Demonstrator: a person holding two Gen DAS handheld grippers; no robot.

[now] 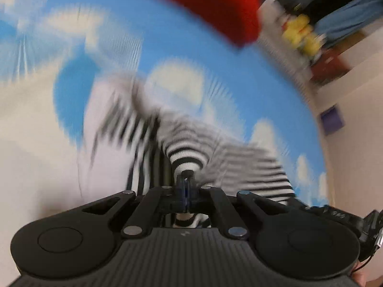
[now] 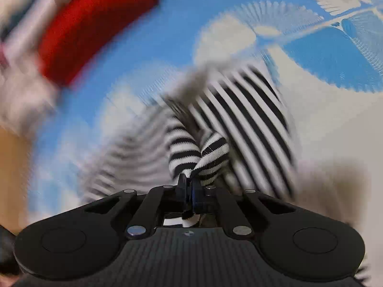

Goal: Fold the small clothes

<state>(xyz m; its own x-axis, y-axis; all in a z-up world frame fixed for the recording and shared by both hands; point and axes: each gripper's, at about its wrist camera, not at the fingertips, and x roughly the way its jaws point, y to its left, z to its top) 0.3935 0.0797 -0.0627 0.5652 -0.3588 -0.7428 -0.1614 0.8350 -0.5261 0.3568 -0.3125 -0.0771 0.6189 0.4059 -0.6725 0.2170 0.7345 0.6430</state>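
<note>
Both my grippers, left gripper [image 1: 187, 179] and right gripper [image 2: 189, 183], jaws clenched on striped garment [image 2: 249, 119]. Cloth ran forward from both, over blue patterned sheet [image 1: 182, 47]. Red cloth [image 1: 205, 4] beyond.

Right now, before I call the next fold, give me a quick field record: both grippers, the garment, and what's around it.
left gripper: shut on striped garment
right gripper: shut on striped garment
striped garment: black and white, bunched at both grips, rest spread ahead
surface: blue and white patterned cloth
other item: red cloth beyond the garment, apart from it
image quality: heavy motion blur in both views
</note>
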